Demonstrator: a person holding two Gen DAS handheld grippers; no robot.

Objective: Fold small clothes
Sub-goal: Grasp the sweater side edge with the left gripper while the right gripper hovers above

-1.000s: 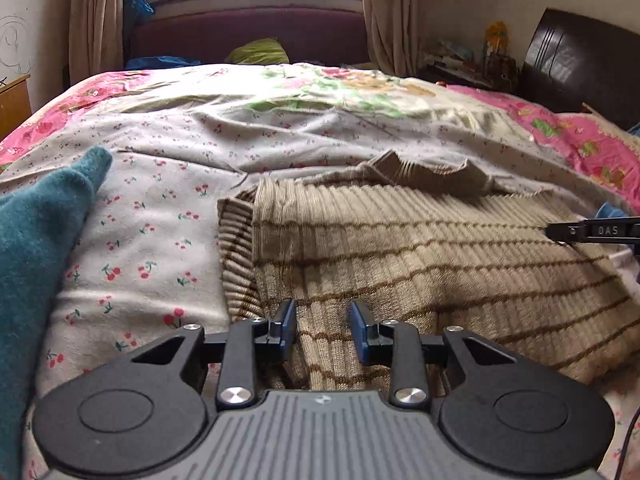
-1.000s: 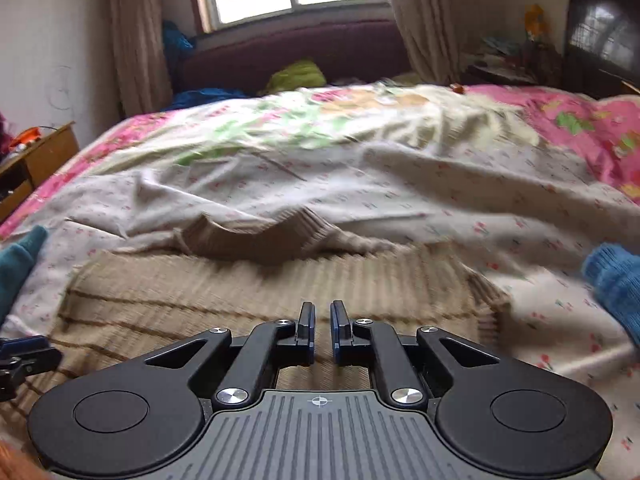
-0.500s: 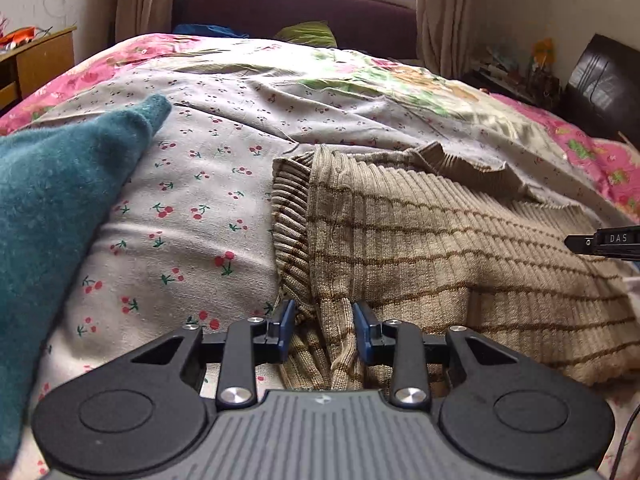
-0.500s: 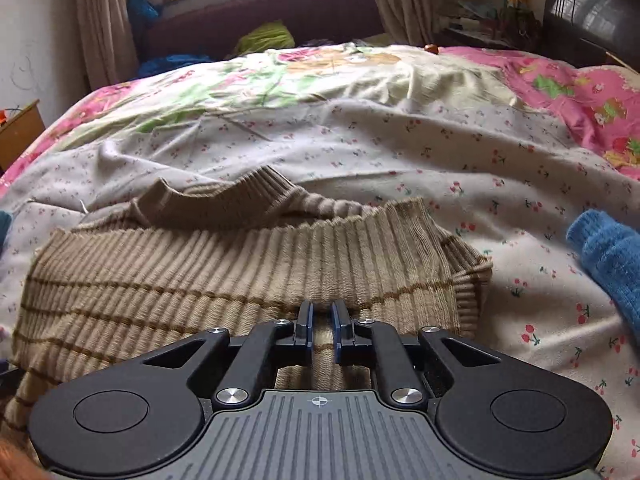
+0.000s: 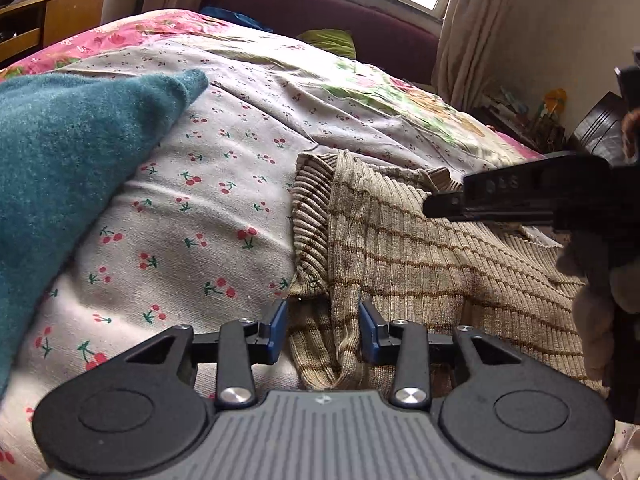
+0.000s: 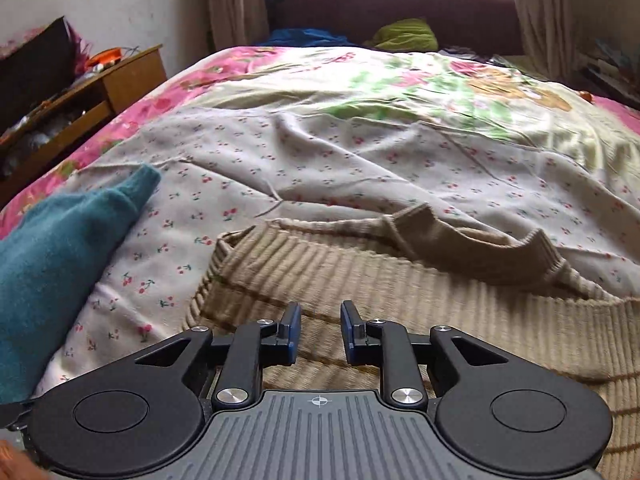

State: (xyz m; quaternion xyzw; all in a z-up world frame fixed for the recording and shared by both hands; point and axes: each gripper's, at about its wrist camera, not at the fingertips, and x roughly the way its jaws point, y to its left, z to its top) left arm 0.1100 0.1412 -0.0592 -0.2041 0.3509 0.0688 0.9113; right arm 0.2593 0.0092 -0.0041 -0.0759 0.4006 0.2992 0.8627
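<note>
Now we have both tongs loosened over the beige ribbed knit sweater with thin brown stripes [image 5: 420, 264], which lies flattened on the cherry-print bedsheet [image 5: 208, 208]. Our left tongs [image 5: 323, 330] have just been spreading; a raised fold of the sweater's edge stands between the blue pads, but the pads do not press on it, so we count that grip as let go. Our right tongs [image 6: 320, 330] have also just been spreading and hang above the knit with nothing between the pads; from the left view they [image 5: 434, 200] reach in from the right side over the garment.

We judge that a side fold has been laid and we are letting it settle. To do this well, we should draw the tongs clear without snagging the ribs, then press the doubled edge flat before taking the next fold, keeping the folded edge straight along the ribbing.

The sweater's neck [image 6: 472, 240] points away from our tongs toward the window end of the bed. As it now lies, its long axis seems to run crosswise in front of the right tongs, with the brown stripes running the same way. A teal fuzzy garment [image 5: 72, 152] lies well to the left of the left tongs, apart from the sweater.
</note>
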